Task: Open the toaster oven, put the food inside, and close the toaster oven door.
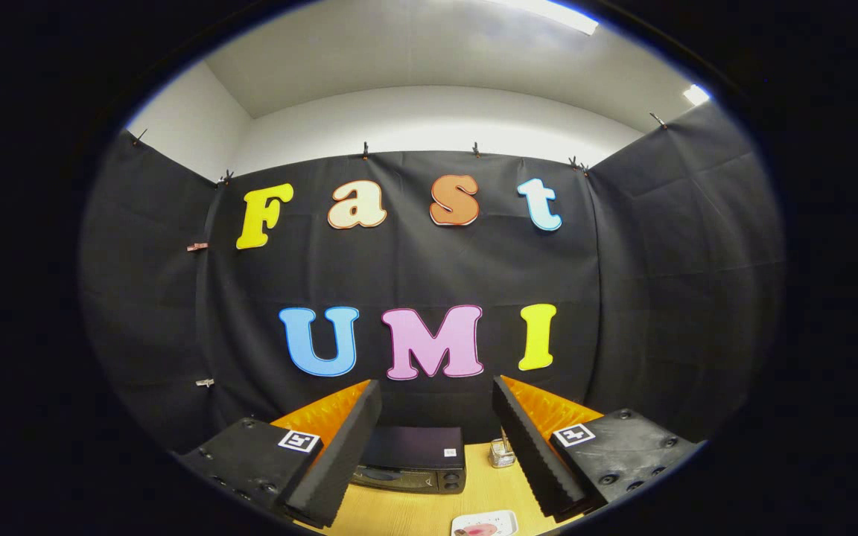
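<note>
A black toaster oven (412,467) stands on the wooden table (488,491), well below and ahead of my fingers, seen from above with its door shut. Nearer me, a white plate (485,524) carries pinkish food (476,530). My gripper (436,439) is held high above the table and is open, with nothing between its fingers; the oven shows through the gap between them.
A small metal wire holder (502,452) stands just right of the oven. Black cloth walls (414,275) close the booth behind and on both sides.
</note>
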`<action>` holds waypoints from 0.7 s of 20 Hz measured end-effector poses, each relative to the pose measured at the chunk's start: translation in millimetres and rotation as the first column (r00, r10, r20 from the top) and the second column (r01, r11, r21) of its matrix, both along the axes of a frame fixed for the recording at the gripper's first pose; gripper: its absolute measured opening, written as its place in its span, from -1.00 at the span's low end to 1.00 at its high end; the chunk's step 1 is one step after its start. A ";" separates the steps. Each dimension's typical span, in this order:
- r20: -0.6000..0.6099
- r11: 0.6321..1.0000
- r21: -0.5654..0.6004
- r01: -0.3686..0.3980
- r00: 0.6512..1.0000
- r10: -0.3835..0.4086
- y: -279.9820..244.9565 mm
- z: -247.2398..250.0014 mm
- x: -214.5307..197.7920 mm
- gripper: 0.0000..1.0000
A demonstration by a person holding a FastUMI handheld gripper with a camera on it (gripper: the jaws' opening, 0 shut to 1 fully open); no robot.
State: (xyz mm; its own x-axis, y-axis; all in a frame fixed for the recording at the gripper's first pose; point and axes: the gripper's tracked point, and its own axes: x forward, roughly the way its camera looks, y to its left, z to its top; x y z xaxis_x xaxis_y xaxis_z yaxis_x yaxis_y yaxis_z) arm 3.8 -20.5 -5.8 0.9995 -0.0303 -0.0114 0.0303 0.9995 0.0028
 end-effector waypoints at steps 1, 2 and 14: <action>-0.001 1.000 -0.001 -0.001 1.000 0.001 -0.1 0.5 -0.1 0.95; -0.001 1.000 -0.001 -0.001 1.000 0.001 -0.4 -0.4 -0.7 0.95; -0.040 0.994 0.050 -0.098 0.994 0.100 68.5 -60.5 56.1 0.95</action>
